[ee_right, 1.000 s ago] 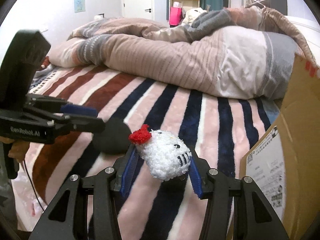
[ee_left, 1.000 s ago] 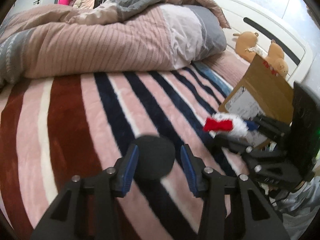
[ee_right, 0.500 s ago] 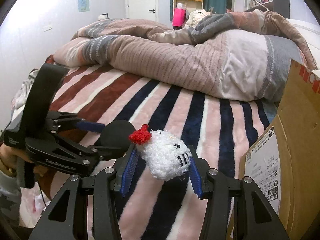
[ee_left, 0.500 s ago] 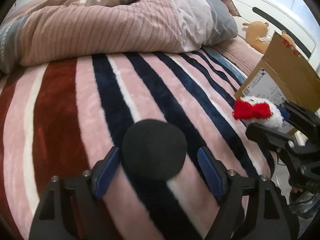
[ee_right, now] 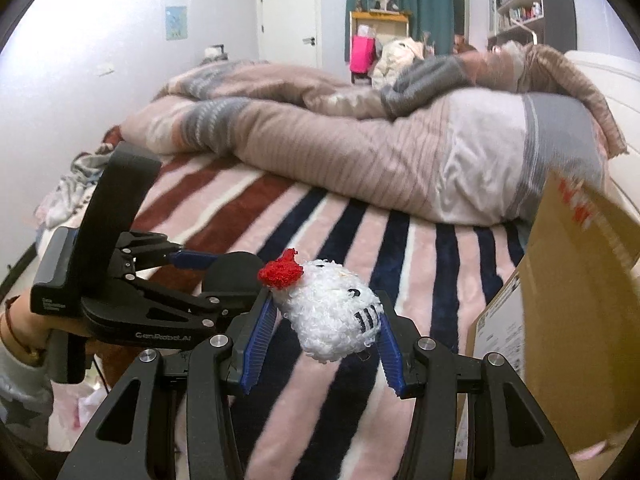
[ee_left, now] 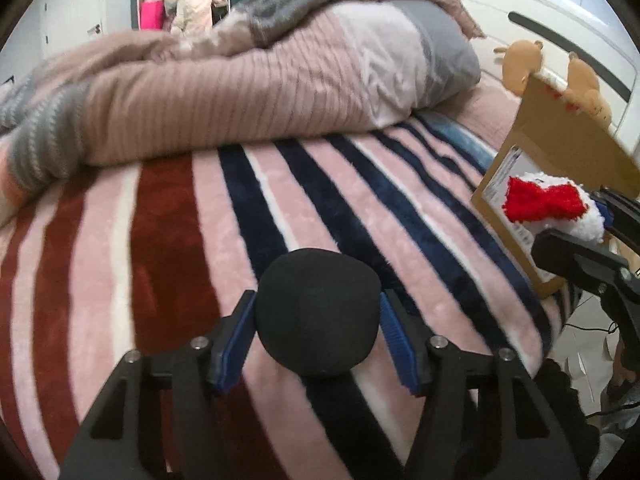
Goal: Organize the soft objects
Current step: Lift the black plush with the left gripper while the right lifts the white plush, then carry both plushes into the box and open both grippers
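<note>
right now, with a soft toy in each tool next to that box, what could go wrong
1. The black ball bulges well past the left tool's blue pads; a squashy grip like that could let it pop out.
2. The right tool holds the white plush toy by its sides only, so it may slip.
3. The cardboard box has a raised flap beside the right tool, and the two tools are close together; a toy or tool could snag.

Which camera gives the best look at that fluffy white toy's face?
The right wrist view: the white plush toy sits between the right gripper fingers, stitched face visible. The left wrist view shows mostly its red bow at the edge.
</note>
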`<state>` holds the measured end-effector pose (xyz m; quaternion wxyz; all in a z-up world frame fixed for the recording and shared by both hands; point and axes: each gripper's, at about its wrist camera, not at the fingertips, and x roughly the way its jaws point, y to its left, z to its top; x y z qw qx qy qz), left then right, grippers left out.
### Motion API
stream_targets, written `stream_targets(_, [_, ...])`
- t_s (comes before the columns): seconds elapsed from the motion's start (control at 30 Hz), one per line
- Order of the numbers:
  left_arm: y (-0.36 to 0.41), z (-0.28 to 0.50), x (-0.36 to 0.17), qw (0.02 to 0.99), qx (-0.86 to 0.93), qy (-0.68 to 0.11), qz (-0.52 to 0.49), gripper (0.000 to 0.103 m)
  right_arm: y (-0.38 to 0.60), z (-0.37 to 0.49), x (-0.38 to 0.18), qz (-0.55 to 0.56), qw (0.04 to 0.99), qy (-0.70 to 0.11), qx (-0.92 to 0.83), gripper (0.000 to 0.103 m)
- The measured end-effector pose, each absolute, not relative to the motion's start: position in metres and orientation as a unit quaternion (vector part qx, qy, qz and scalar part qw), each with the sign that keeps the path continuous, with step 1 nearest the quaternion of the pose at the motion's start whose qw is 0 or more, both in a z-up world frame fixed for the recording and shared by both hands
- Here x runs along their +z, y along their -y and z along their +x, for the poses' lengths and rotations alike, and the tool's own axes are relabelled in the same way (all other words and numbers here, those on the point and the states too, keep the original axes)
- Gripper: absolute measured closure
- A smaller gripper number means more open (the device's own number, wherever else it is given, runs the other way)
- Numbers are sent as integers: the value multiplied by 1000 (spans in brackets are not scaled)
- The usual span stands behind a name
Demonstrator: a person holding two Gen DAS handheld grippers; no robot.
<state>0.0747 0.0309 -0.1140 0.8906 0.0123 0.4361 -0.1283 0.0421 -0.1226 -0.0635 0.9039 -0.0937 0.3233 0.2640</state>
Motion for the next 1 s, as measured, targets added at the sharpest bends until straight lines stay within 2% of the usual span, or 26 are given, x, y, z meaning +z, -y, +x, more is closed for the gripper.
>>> stream_targets(0.27, [-13,36,-32,918,-131,-372,39,45,149,18,-1,-74,921,-271,270,59])
stream_targets(0.5, [48,29,29,925,-192,-325,49,45,208,11,32,-58,942,-242,225,59])
stream_targets(0.7, [117,47,51,912,-252,-318,58,45,267,21,23,-48,949,-258,175,59])
stream_targets(1.0, [209,86,45,880,-305,-351,94,44,320,41,-19,-45,937,-310,156,56])
